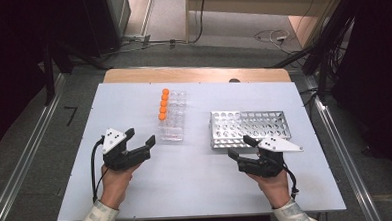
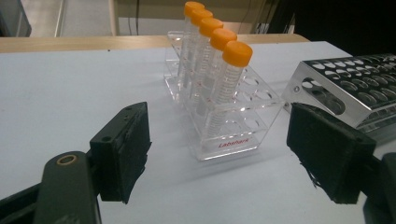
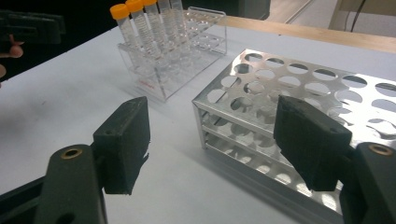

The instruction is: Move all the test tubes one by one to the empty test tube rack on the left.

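On the pale surface [image 1: 197, 175] stands a clear plastic rack [image 1: 173, 120] holding five orange-capped tubes [image 1: 163, 104] in one row along its left side, as the high view has it. Just to its right, apart from it, lies a metal rack [image 1: 248, 128] with many round holes. The left claw [image 1: 138, 139] hovers near the clear rack's near end, its jaws spread with nothing between them; in the left gripper view the tubes [image 2: 219, 70] and the clear rack [image 2: 229, 130] stand ahead between the two black jaws, untouched. The right claw [image 1: 241, 146] sits at the near edge of the metal rack [image 3: 299, 112], its jaws also spread wide and pinching nothing, one jaw over the rack's near corner.
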A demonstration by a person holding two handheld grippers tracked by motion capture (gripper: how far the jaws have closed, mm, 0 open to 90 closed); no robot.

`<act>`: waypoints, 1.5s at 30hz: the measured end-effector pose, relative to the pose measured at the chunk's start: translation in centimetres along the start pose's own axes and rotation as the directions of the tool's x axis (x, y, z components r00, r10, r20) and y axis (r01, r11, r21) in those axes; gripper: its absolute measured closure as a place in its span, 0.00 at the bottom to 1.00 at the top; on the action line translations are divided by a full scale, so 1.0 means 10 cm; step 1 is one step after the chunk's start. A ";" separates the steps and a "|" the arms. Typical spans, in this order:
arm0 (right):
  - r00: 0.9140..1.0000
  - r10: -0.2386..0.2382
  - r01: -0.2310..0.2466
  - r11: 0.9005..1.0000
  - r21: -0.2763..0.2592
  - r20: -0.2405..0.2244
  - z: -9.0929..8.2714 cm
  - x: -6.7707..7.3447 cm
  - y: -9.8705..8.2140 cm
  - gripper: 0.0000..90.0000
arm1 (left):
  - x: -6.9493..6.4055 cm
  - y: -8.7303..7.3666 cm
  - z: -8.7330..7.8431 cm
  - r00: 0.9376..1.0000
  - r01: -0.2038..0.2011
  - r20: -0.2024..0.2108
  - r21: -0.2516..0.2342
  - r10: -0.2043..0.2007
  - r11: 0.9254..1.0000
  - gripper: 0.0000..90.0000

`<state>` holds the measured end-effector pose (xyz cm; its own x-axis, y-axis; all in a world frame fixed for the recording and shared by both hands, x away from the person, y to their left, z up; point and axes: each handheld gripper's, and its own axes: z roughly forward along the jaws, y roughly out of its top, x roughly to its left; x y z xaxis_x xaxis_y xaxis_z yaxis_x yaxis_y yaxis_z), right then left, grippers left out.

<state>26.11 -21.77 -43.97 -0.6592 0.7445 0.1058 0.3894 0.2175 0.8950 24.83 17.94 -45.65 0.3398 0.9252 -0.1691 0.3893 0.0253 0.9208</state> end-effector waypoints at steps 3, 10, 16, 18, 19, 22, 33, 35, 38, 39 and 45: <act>1.000 0.008 -0.008 1.000 -0.005 0.011 -0.04 -0.04 -0.01 0.28 | 0.01 -0.04 -0.01 1.000 -0.001 -0.005 0.007 0.001 1.000 0.22; 0.999 0.017 -0.017 1.000 -0.010 0.038 -0.11 -0.13 -0.03 0.28 | 0.01 -0.11 -0.06 1.000 -0.001 -0.012 0.014 0.001 1.000 0.21; 0.998 0.013 -0.013 1.000 -0.013 0.060 -0.15 -0.19 -0.05 0.28 | 0.06 -0.16 -0.11 1.000 0.009 -0.029 0.013 -0.009 1.000 0.19; 0.997 0.021 -0.020 1.000 -0.012 0.069 -0.17 -0.21 -0.06 0.28 | 0.08 -0.17 -0.15 0.999 0.009 -0.031 0.011 -0.009 1.000 0.18; 0.997 0.023 -0.022 1.000 -0.013 0.074 -0.18 -0.22 -0.07 0.28 | 0.08 -0.18 -0.16 0.999 0.012 -0.032 0.009 -0.012 1.000 0.18; 0.996 0.030 -0.029 0.999 -0.015 0.087 -0.21 -0.27 -0.08 0.28 | 0.10 -0.20 -0.20 0.999 0.014 -0.043 0.010 -0.014 1.000 0.17; 0.989 0.041 -0.038 0.999 -0.022 0.140 -0.35 -0.40 -0.14 0.28 | 0.19 -0.29 -0.32 0.997 0.018 -0.079 0.010 -0.017 1.000 0.16; 0.987 0.048 -0.045 0.999 -0.024 0.150 -0.38 -0.43 -0.16 0.28 | 0.22 -0.30 -0.35 0.996 0.019 -0.087 0.008 -0.019 1.000 0.16; 0.984 0.055 -0.052 0.998 -0.025 0.167 -0.42 -0.47 -0.18 0.28 | 0.24 -0.32 -0.40 0.995 0.023 -0.095 0.001 -0.023 1.000 0.16; 0.983 0.048 -0.044 0.999 -0.024 0.179 -0.43 -0.48 -0.19 0.28 | 0.25 -0.33 -0.41 0.995 0.021 -0.096 -0.001 -0.021 1.000 0.16; 0.976 0.054 -0.051 0.998 -0.020 0.211 -0.51 -0.55 -0.24 0.28 | 0.31 -0.35 -0.48 0.993 0.033 -0.116 -0.011 -0.034 0.999 0.16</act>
<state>25.53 -29.64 -44.48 -0.4865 0.8716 0.0605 0.4099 0.1666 0.8968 20.45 22.51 -47.72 0.2248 0.9615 -0.1583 0.3908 0.0599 0.9185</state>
